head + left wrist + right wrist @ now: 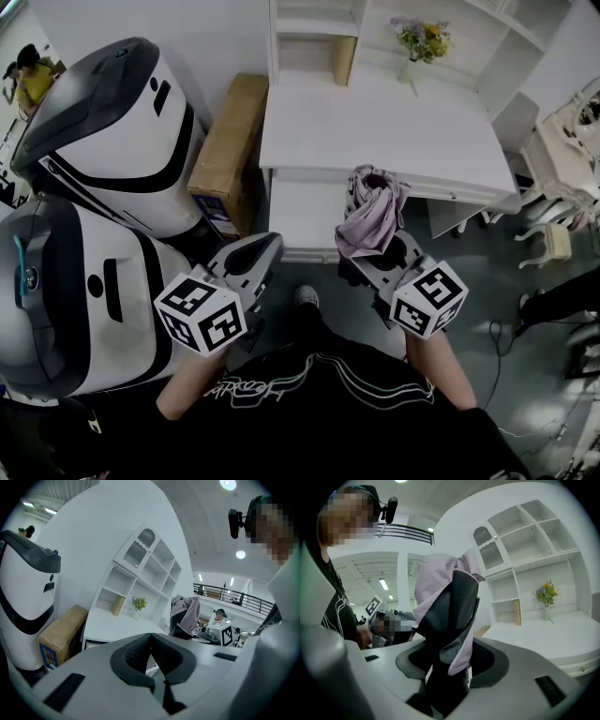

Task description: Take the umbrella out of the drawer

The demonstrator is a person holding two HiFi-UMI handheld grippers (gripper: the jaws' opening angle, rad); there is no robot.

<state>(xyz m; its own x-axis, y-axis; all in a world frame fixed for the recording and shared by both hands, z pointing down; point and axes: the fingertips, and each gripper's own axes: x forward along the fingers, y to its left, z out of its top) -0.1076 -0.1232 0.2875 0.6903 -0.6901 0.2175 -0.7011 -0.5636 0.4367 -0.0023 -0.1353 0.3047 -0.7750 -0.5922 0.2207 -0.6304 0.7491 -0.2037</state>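
Right fingers [488,663] clamped on umbrella [452,620], long axis upright, pink canopy [433,581] uppermost, left fingers [135,654] closed, empty

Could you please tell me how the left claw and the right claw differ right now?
The left claw is empty, while the right claw grips the folded pink-and-black umbrella. The left claw's jaws meet at their tips; the right claw's jaws stand apart, pressed on the umbrella. Both point toward the white desk.

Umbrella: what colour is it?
The umbrella is pale pink with a black lining, best seen in the right gripper view.
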